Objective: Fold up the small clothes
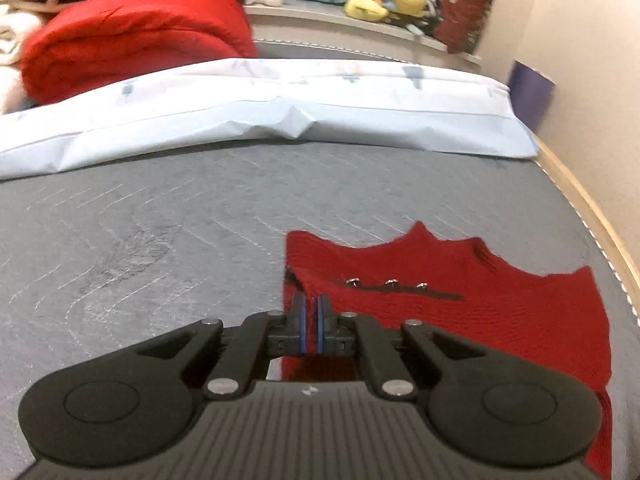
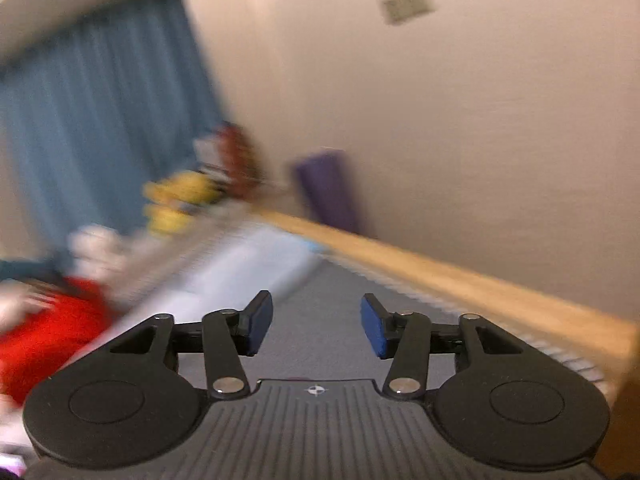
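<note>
Red knit garment [image 1: 460,304], no readable label

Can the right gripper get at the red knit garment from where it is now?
Probably not without re-aiming. The right gripper is open and empty, pointing along the grey mattress toward the wall; the red knit garment is not in its view. Nothing visibly blocks the way, and the left gripper is over the garment's edge.

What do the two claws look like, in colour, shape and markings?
The left claw and the right claw look alike: matte black plastic, a ribbed body with a small white emblem, round discs on both sides, linkage arms with silver pins, and flat blue pads on the fingers. No cables or sleeves show.
</note>
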